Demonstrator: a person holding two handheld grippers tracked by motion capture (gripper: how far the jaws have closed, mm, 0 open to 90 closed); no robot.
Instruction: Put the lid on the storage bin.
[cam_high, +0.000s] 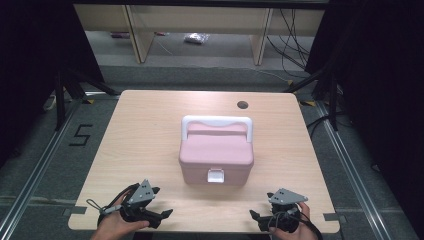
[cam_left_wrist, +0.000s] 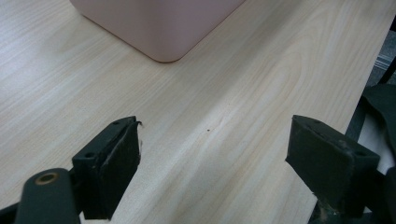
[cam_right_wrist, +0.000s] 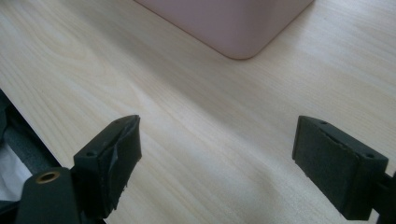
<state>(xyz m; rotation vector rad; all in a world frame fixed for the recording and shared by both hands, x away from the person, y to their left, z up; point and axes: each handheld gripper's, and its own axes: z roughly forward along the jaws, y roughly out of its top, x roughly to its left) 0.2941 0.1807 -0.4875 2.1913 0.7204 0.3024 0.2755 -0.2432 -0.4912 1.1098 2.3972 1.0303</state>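
High view — I see the closed pink plastic carry-box with white handle and latch (cam_high: 216, 152) mid-table, left gripper (cam_high: 159, 218) and right gripper (cam_high: 260, 220) near the front edge, apart from it. Left gripper view, right gripper view — both sets of jaws spread, empty; a clumsy latch grab could shove the light box away.

Box (cam_high: 216, 155): pale pink all over, body and lid alike, plain, no pattern. Its handle (cam_high: 217, 121) is white; its latch (cam_high: 216, 176) is white too.

Table (cam_high: 145, 140): light wood, fine straight grain with a few looping swirls; one small dark speck shows in my left gripper view. One round black hole (cam_high: 242, 105) near the far edge.

My left gripper (cam_high: 152, 217): black body, matte black pads, grey three-cornered plate, one brass-coloured ring at a joint.

My right gripper (cam_high: 261, 218): the same, black with grey plate and brass ring.

Floor (cam_high: 40, 150): grey, with a black numeral 5 (cam_high: 81, 135) marked on it.
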